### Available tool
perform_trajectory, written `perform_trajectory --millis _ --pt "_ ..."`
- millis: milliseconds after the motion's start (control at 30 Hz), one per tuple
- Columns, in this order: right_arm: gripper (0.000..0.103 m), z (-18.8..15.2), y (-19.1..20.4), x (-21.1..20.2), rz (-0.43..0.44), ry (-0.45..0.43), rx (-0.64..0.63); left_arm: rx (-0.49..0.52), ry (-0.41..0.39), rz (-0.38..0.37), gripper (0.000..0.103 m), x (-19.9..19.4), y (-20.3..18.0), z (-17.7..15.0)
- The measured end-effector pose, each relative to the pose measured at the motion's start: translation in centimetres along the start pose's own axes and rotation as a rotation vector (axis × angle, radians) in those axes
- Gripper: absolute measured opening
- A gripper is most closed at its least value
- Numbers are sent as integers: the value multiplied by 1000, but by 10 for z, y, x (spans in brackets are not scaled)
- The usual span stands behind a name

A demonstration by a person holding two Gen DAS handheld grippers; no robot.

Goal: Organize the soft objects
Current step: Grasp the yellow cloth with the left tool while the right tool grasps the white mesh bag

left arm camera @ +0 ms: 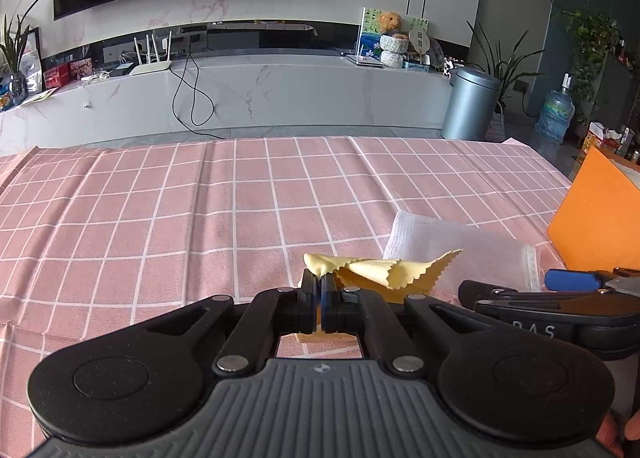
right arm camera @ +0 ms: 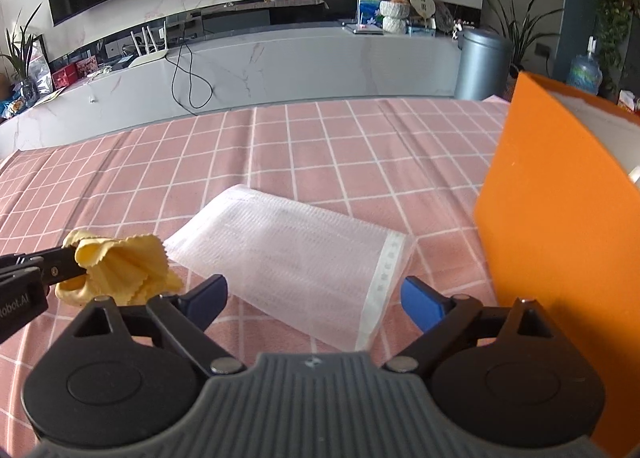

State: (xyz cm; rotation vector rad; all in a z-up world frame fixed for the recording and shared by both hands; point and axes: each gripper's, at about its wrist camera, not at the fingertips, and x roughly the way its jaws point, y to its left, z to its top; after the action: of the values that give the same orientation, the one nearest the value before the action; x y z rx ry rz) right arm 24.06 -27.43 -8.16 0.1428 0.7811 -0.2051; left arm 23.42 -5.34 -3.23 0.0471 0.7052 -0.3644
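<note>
Left wrist view: left claw [left arm camera: 319, 284] pinches only the yellow cloth's [left arm camera: 384, 270] corner, which may slip; right claw [right arm camera: 314, 296] gapes above the white pouch [right arm camera: 288, 254].

Left gripper [left arm camera: 319, 287] is clamped tight, while right gripper [right arm camera: 314, 294] is spread wide.

The yellow cloth [right arm camera: 128, 266] looks like soft, matt microfibre with pinked edges. The white pouch [right arm camera: 296, 254] is translucent, ribbed foam plastic. The pink checked tablecloth [right arm camera: 320, 146] is matt woven fabric; the orange box [right arm camera: 560, 218] looks like smooth card.
</note>
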Motion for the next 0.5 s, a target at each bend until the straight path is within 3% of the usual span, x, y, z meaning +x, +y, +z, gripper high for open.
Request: perform_trajectory --millis 133,233,333,400,467,500 --pt "82 -5 3 6 7 19 -15 -4 9 -7 1 2 1 -3" --pt "68 -9 10 3 1 3 -73 -10 16 -11 1 4 1 -5" --pt "47 -12 14 0 20 -13 -110 -13 22 -14 1 3 -1 -7" --pt "17 -12 18 -1 30 -19 -137 -12 25 -16 1 2 -2 -9" --pt "3 -12 20 -3 42 -16 -164 -12 26 -17 1 0 -4 -9" --pt "2 -12 20 -3 51 -12 -166 -12 26 -17 1 -1 -4 -9"
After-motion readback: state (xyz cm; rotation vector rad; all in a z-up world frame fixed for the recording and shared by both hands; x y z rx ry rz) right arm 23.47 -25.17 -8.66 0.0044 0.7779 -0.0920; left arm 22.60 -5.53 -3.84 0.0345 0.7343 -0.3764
